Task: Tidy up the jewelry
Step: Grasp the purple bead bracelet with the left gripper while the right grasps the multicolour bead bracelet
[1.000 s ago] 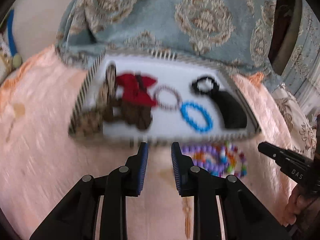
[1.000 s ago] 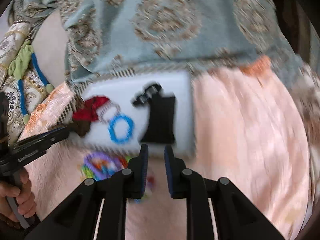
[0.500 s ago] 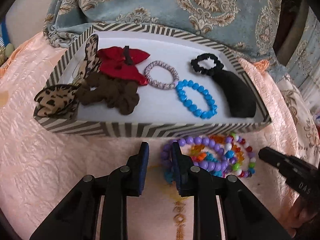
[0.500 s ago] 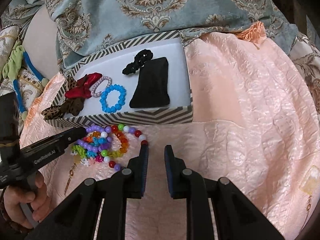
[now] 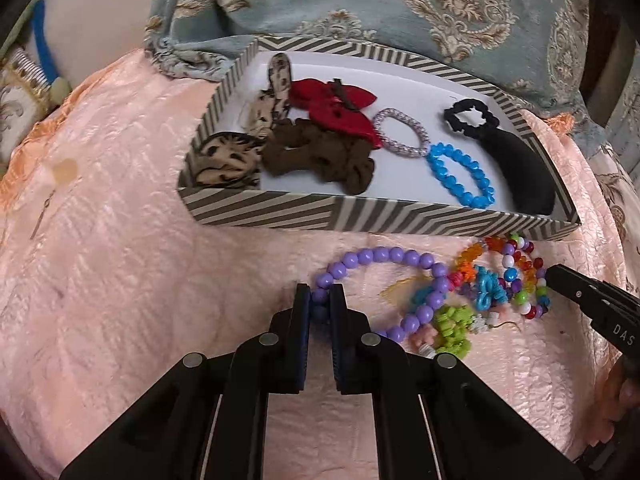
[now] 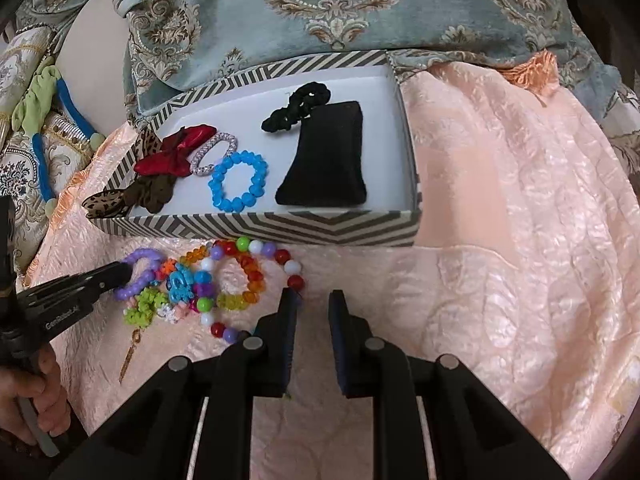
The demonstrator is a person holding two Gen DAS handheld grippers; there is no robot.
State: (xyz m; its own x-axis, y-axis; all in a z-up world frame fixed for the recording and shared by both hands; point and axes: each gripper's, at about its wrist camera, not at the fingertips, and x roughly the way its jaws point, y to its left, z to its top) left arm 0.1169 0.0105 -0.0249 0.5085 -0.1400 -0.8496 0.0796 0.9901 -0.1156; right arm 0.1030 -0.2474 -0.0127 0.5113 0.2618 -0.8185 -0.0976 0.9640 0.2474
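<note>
A striped box (image 5: 376,216) (image 6: 256,228) holds a red bow (image 5: 340,108), brown and leopard scrunchies, a pink band, a blue bead bracelet (image 5: 460,176) (image 6: 238,180) and a black pouch (image 6: 326,160). In front of it on the peach cloth lies a pile of bead bracelets (image 5: 496,280) (image 6: 224,280). My left gripper (image 5: 320,300) (image 6: 120,274) is shut on the purple bead bracelet (image 5: 384,258) at its left side. My right gripper (image 6: 312,300) is open and empty, just right of the pile; its tip shows in the left wrist view (image 5: 560,276).
A blue-grey patterned cushion (image 5: 400,4) lies behind the box. Peach quilted cloth (image 6: 520,220) stretches to the right of the box. A small gold pendant (image 6: 130,350) lies below the pile. Green and blue cords (image 6: 48,100) hang at far left.
My left gripper has moved forward and down onto the purple bracelet and closed on it. My right gripper has come down close to the pile's right edge.
</note>
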